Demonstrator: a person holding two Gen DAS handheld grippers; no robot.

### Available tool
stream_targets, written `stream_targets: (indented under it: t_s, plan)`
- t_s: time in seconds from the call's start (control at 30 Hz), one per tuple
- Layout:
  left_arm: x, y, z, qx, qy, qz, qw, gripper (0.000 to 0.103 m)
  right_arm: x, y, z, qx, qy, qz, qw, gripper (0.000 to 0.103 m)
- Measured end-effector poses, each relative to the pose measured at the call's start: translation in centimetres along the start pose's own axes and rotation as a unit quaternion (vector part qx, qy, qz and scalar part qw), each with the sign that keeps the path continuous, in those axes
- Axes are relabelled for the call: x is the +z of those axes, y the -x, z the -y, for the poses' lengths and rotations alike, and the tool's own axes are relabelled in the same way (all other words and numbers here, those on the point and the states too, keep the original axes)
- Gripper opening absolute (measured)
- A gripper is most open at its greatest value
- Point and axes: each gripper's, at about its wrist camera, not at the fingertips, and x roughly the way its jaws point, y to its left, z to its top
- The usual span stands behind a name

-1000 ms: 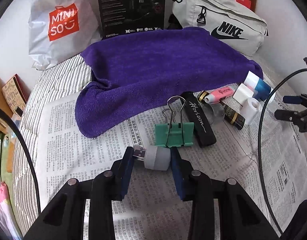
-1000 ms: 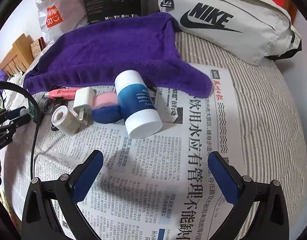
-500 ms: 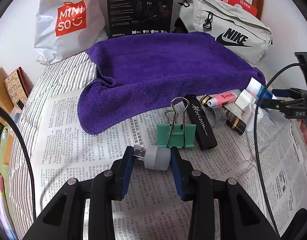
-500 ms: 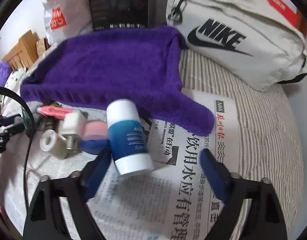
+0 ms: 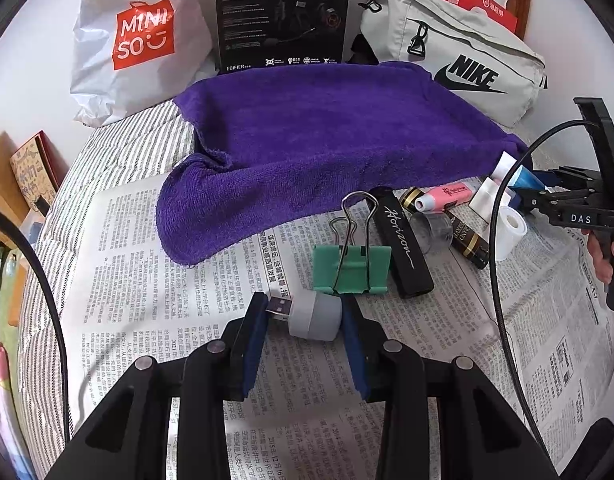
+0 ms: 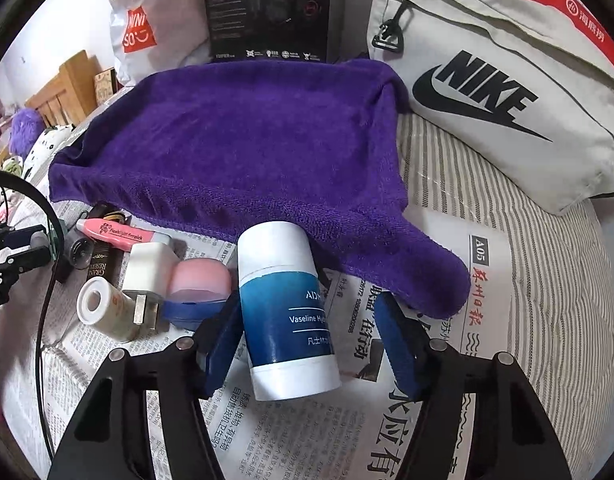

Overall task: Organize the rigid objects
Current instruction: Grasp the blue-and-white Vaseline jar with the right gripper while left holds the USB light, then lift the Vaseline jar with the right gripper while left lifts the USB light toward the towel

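Observation:
My left gripper (image 5: 303, 312) is shut on a small grey USB adapter (image 5: 313, 316), held just above the newspaper (image 5: 155, 280). Right behind it lie a green binder clip (image 5: 349, 270) and a black "Horizon" stick (image 5: 403, 248). In the right wrist view a blue-and-white Vaseline bottle (image 6: 285, 308) lies between the pads of my right gripper (image 6: 309, 304). Its jaws are closing: the left pad is at the bottle, and a gap shows at the right pad. Left of the bottle sit a pink-and-blue round case (image 6: 199, 284), a white charger plug (image 6: 151, 268), a white roll (image 6: 97, 308) and a pink highlighter (image 6: 115, 234).
A purple towel (image 5: 327, 148) covers the bed behind the objects. A grey Nike bag (image 6: 487, 92), a black box (image 5: 283, 12) and a white Miniso bag (image 5: 139, 40) line the back. A black cable (image 5: 497, 240) hangs across the right side.
My right gripper has moved forward to the Vaseline bottle and its jaws have narrowed around it. The left gripper has stayed in place with the USB adapter.

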Motion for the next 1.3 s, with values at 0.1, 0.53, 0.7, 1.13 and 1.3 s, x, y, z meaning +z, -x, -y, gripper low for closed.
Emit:
stream_targets:
  t_s: [0.1,0.53,0.7,1.13,1.3]
  plan:
    - [0.1,-0.1,0.1,0.001,-0.001,-0.001,1.0,0.035,-0.1,0.0,-0.1,0.006,0.003,0.007,1.0,0.063]
    - [0.1,-0.1,0.0,-0.001,0.001,-0.001,1.0,0.035,0.0,0.3,-0.2,0.022,0.001,0.002,1.0,0.038]
    - [0.2,-0.1,0.1,-0.001,-0.002,-0.002,1.0,0.035,0.1,0.6,-0.4,0.023,0.002,-0.031,0.999,0.038]
    - [0.3,-0.1,0.1,-0.002,0.002,-0.005,1.0,0.035,-2.7,2.9,1.5,0.01,-0.033,-0.062,0.997,0.037]
    - [0.4,-0.2,0.0,-0.001,0.009,-0.01,0.9999,0.035,-3.3,4.5,2.1,0.005,-0.048,-0.051,0.998,0.036]
